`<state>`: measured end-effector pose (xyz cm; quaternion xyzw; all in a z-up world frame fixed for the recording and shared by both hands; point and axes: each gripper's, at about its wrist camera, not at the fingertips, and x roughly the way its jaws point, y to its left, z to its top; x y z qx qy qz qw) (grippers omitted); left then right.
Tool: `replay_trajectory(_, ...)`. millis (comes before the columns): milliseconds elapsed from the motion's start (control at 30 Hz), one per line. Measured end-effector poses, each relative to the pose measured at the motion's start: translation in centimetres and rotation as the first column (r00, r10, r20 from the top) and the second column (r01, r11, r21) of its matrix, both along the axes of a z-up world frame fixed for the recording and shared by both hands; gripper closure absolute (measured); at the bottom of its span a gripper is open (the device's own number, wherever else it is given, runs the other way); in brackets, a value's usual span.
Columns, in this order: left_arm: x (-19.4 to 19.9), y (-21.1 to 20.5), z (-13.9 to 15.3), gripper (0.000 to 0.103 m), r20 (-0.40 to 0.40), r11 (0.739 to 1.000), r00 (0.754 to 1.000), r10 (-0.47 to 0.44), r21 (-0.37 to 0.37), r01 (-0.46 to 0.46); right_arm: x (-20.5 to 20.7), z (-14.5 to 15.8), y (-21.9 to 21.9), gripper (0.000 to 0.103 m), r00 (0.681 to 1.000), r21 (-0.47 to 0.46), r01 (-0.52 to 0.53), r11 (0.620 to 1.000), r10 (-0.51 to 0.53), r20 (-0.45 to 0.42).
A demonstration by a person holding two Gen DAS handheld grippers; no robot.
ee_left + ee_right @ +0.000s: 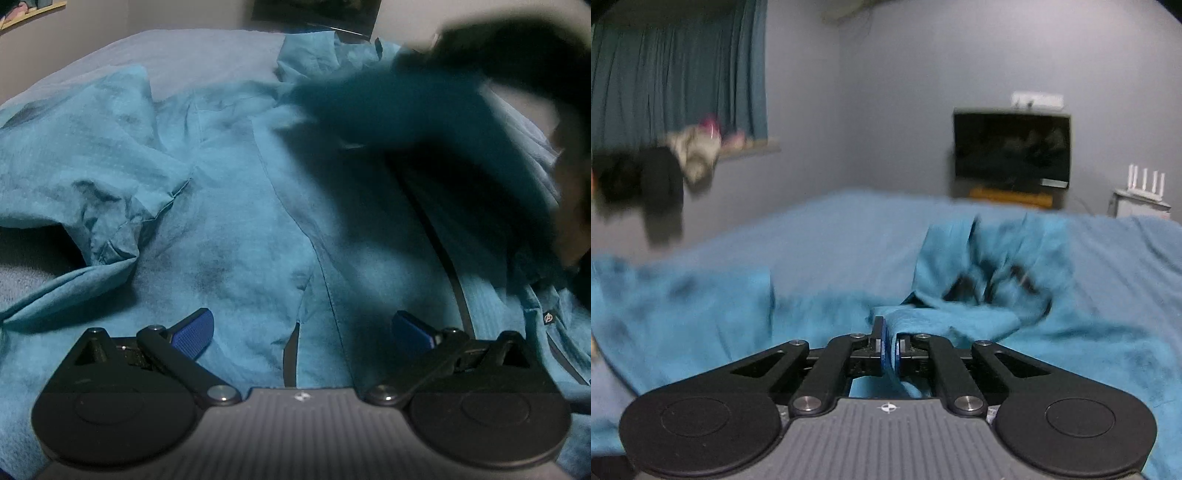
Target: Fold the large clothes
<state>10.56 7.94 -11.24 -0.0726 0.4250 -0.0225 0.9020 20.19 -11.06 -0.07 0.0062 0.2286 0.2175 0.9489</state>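
Blue bed, television behind jacket

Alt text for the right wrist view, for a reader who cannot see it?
The right gripper is shut on a fold of a teal jacket lying across a blue bed. Behind are a dark TV and a curtain.
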Motion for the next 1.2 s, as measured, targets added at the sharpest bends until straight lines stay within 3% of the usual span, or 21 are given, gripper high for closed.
replay_trajectory(233, 0.0, 0.2, 0.0, 0.0, 0.002, 1.0, 1.0, 0.0, -0.014, 0.0, -0.8, -3.7, 6.2, 0.082, 0.989, -0.065, 0.002, 0.998, -0.012, -0.15)
replay_trajectory(367, 0.0, 0.1, 0.1, 0.0, 0.001, 1.0, 1.0, 0.0, -0.013, 0.0, -0.6, -5.3, 7.2, 0.066, 0.985, -0.084, 0.024, 0.996, -0.038, -0.171)
replay_trajectory(733, -0.3, 0.1, -0.1, 0.0, 0.017, 1.0, 1.0, 0.017, -0.002, -0.017, -1.1, -5.3, 6.8, 0.052, 0.98, -0.063, 0.03, 0.998, -0.042, -0.195)
replay_trajectory(800, -0.8, 0.2, 0.2, 0.0, 0.051, 0.999, 0.998, 0.032, 0.002, -0.033, -1.5, -4.8, 6.1, 0.043, 0.978, -0.053, 0.027, 0.998, -0.037, -0.205)
replay_trajectory(867, -1.3, 0.5, 0.9, 0.0, 0.1, 0.999, 0.994, 0.05, 0.002, -0.051, -2.4, -3.9, 4.7, 0.019, 0.979, -0.035, 0.019, 0.999, -0.026, -0.204)
replay_trajectory(933, -1.6, 0.4, 2.0, 0.0, 0.147, 0.999, 0.988, 0.052, 0.005, -0.053, -3.4, -2.9, 3.0, 0.011, 0.981, -0.026, 0.011, 1.0, -0.016, -0.191)
replay_trajectory(1067, -0.6, -0.7, 5.0, 0.0, 0.221, 0.999, 0.975, -0.026, 0.032, 0.019, -5.0, -1.3, -2.5, 0.006, 0.98, -0.002, 0.027, 1.0, -0.026, -0.198)
replay_trajectory(1200, 2.9, -4.0, 7.0, 0.0, 0.251, 0.984, 0.956, -0.15, 0.133, 0.119, -5.2, -1.7, -9.3, 0.005, 0.961, 0.072, 0.16, 0.984, -0.139, -0.238)
